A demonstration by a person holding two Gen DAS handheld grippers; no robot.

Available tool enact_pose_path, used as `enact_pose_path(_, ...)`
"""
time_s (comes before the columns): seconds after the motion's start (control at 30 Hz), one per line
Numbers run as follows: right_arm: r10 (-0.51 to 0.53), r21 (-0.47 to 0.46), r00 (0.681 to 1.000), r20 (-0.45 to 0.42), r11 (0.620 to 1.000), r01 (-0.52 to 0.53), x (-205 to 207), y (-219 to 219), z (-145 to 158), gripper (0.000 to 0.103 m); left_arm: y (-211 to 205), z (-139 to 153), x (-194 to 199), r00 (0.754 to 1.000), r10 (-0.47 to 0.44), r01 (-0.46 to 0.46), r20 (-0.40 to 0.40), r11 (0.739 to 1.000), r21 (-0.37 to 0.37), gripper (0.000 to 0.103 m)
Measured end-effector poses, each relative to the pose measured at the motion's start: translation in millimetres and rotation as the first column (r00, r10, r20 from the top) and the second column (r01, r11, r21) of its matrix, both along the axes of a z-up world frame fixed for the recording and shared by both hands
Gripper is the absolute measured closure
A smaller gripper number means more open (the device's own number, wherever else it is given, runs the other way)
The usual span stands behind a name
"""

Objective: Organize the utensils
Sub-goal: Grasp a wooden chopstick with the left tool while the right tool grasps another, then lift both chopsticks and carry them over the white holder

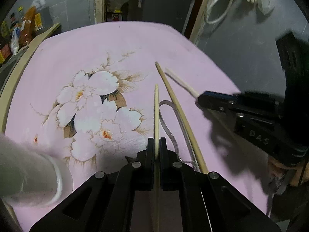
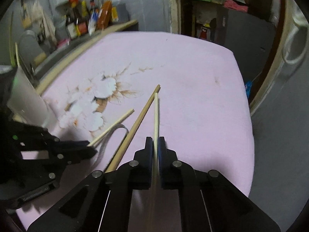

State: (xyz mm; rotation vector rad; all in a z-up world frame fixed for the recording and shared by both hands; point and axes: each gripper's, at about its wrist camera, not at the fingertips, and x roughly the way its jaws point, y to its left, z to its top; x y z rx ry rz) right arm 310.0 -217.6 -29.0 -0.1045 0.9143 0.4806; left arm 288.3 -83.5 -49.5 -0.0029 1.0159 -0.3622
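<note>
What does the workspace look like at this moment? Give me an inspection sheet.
Surface: pink flowered cloth covers the table.
Job's things: three chopsticks. One pale chopstick in the left gripper, another pale chopstick in the right gripper, a darker chopstick between them on the cloth; a white cup stands at the left.
Clutter: a grey strap loop lies by the darker chopstick.
Grippers: left gripper shut on its chopstick; right gripper shut on its chopstick.
Cables: a white cord hangs on the wall.
Surroundings: shelf with bottles, grey walls, a doorway behind.
</note>
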Motion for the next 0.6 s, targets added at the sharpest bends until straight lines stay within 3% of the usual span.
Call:
enact_pose_path(0.17,-0.068,0.172,0.991,0.112,0.984,0.048,-31,-22,24,0.100,7,23,-22,0.993,0.012,-0.003,0.115,0.997,-0.080,0.101)
enact_pose_path(0.23,-0.072,0.173,0.986,0.151,0.984,0.046,-40,-21,30,0.100,8,29,-28,0.989,0.015,-0.004,0.148,0.997,-0.076,0.101)
enact_pose_path(0.33,-0.051,0.124,0.986,0.159,0.992,0.031,-42,-11,31,0.100,8,31,-29,0.991,0.025,-0.016,0.135,0.997,-0.071,0.101)
enact_pose_path(0.6,0.008,-0.064,0.999,0.042,0.998,-0.005,-12,22,-1,0.091,12,17,-24,0.996,0.076,-0.074,0.050,0.996,-0.046,0.101)
